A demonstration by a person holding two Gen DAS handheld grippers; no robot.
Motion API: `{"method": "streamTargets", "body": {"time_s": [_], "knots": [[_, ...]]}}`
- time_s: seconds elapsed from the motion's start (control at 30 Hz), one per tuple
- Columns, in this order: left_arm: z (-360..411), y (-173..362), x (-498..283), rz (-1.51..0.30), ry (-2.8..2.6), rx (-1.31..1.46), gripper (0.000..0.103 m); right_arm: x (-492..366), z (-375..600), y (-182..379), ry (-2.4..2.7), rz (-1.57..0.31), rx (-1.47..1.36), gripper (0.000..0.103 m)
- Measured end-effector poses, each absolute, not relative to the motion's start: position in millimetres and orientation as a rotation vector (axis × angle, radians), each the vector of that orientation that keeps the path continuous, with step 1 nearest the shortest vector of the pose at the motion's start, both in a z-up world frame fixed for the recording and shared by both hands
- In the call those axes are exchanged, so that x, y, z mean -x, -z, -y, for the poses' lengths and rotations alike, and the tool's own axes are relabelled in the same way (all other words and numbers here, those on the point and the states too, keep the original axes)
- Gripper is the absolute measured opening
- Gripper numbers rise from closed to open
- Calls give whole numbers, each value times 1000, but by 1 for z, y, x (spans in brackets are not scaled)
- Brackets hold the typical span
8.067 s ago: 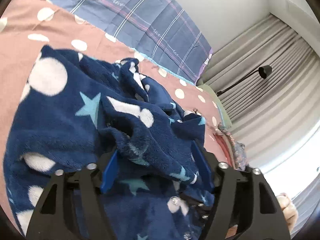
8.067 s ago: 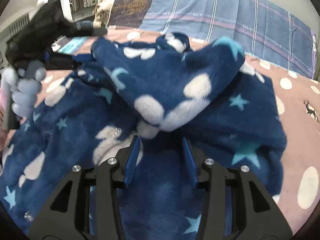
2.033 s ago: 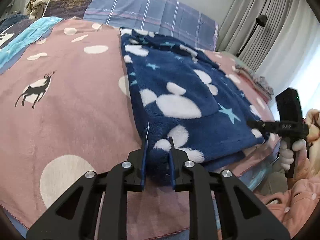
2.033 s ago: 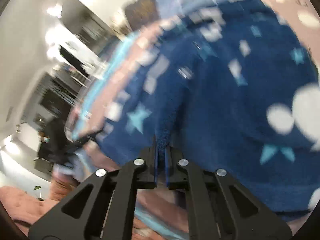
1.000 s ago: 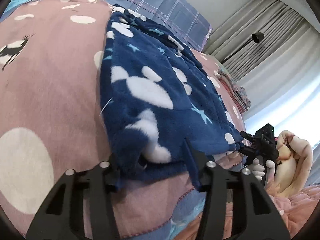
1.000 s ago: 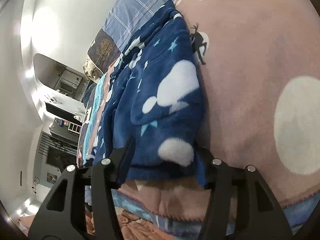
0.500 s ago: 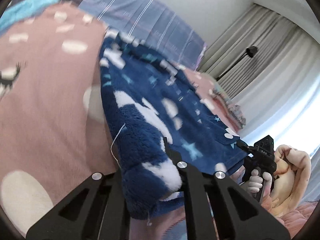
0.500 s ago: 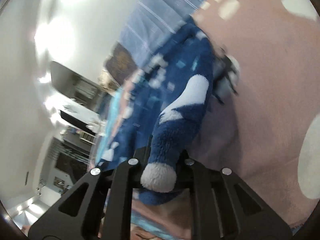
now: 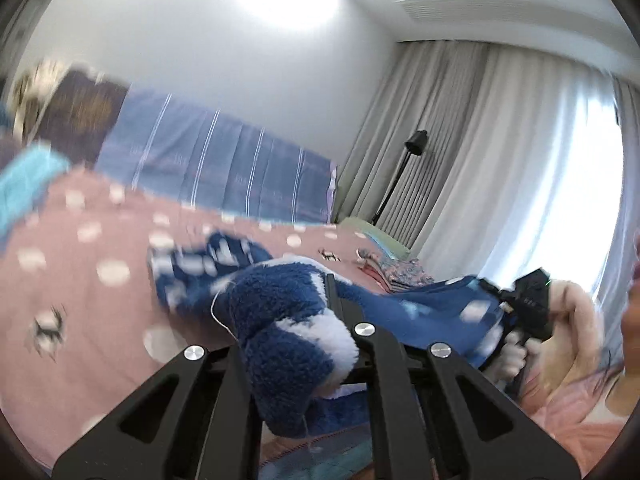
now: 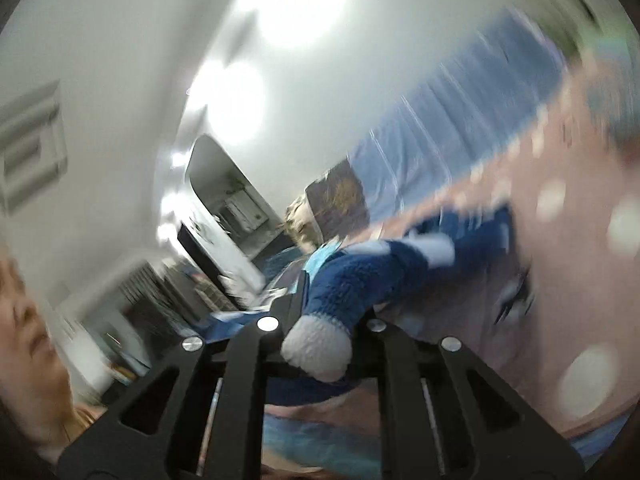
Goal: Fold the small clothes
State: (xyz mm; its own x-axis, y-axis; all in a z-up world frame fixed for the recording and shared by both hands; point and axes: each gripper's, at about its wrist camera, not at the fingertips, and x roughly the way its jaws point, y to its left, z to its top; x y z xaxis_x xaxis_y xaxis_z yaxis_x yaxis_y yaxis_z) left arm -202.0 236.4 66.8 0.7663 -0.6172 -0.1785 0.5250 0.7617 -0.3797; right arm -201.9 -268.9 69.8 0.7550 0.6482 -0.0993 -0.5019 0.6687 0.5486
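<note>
While both jaws clamp the blue fleece garment (image 9: 288, 320), lifted off pink bedspread (image 9: 80, 280).

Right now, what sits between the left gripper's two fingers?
A bunched corner of the blue fleece garment, white patch included, is pinched in the left gripper; the left wrist view shows it. The rest trails over the pink bedspread.

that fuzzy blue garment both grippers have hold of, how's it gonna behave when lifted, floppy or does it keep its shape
Probably floppy: the blue fleece garment sags between the left gripper and the right gripper, its far end trailing on the pink bedspread. Likely bulky yet light, since the thick pile bunches out of the shut jaws. It looks unlikely to slip; plush fabric should grip well.
</note>
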Motion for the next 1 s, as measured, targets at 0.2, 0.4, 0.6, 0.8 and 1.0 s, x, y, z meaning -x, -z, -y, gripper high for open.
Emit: {"method": "streamTargets", "body": {"time_s": [0.2,0.4,0.6,0.8,1.0], "knots": [[-228,-42,166,-397,570,326,8,156,269,-23,-573,-431,-612,14],[-229,-15,129,-466,517,366,8,126,270,-3,-538,-450,-647,14],[-218,-21,104,-450,502,331,9,111,260,-14,-522,-436,-562,14],[-209,-30,72,-448,468,275,9,76,256,-21,-486,-441,-513,14],[-200,-41,36,-441,434,194,9,32,243,-31,-420,-442,-404,14]]}}
